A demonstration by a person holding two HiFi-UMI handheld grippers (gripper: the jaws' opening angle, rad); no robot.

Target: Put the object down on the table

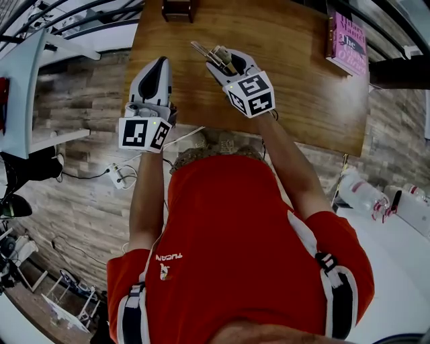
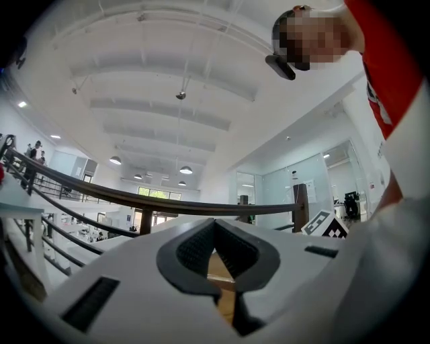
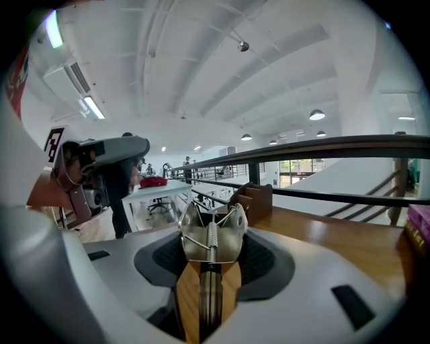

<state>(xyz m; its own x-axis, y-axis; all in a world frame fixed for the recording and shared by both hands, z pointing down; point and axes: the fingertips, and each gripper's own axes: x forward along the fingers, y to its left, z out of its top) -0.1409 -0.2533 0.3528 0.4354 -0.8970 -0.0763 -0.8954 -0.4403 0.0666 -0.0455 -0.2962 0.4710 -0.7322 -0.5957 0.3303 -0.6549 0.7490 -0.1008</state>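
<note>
Above the table (image 1: 295, 87), the right gripper (image 1: 227, 64) clamps a metal tool (image 3: 208, 242) between fairly wide jaws; lower until it rests flat, then release; the left gripper (image 1: 158, 67) has its jaws together, holding nothing.

Tool (image 3: 208, 235) lower end hidden between jaws (right gripper (image 3: 209, 262)); wooden stand (image 1: 179, 8) cut by top edge.

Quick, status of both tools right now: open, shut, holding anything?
Left tool: closed, nothing between its jaws.
Right tool: closed on the silver metal clamp with wooden handles.
</note>
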